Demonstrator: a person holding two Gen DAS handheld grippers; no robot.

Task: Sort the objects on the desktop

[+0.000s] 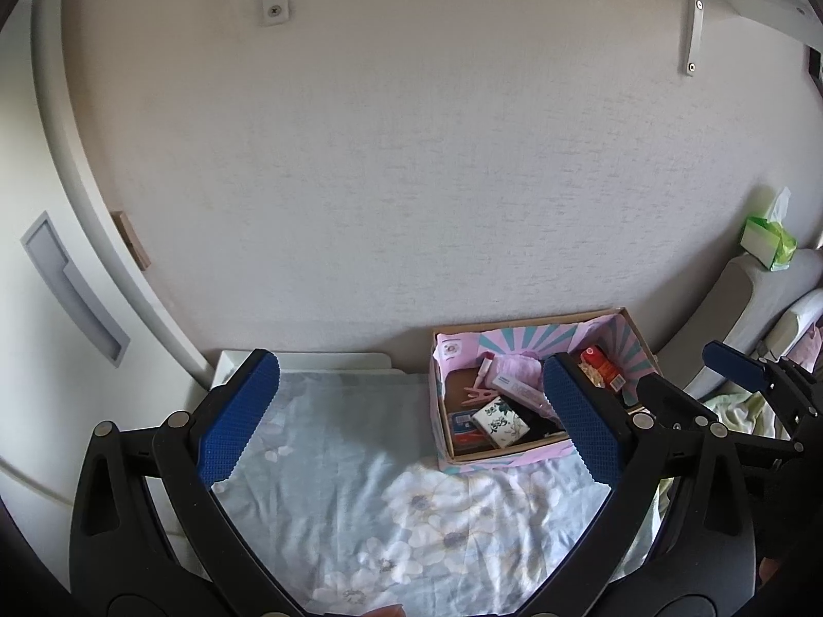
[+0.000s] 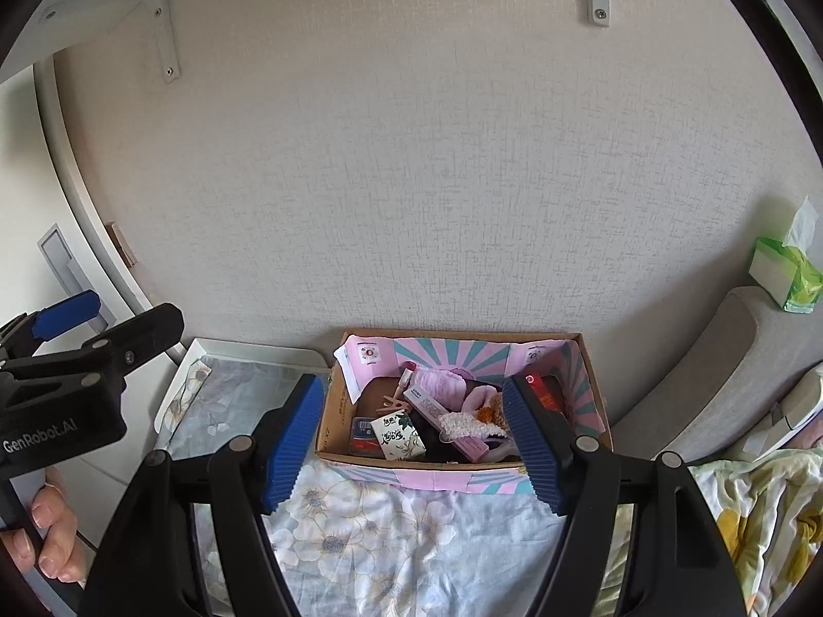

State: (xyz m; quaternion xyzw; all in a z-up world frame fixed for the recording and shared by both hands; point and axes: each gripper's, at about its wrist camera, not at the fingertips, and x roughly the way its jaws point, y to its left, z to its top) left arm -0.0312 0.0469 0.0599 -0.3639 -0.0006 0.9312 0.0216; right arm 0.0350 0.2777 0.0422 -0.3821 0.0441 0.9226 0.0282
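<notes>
We see both wrist views facing the wall from near above, sharing the cardboard box.

Soft, even daylight, no hard glare. Textured wall reads bright and flat; brightest patch sits upper right of it w/ the shelf bracket. Fisheye bends everything near the wall's edges, black vignette at corners. Below the wall, cardboard box interior is dim, contents slightly soft. Focus otherwise crisp.
</notes>
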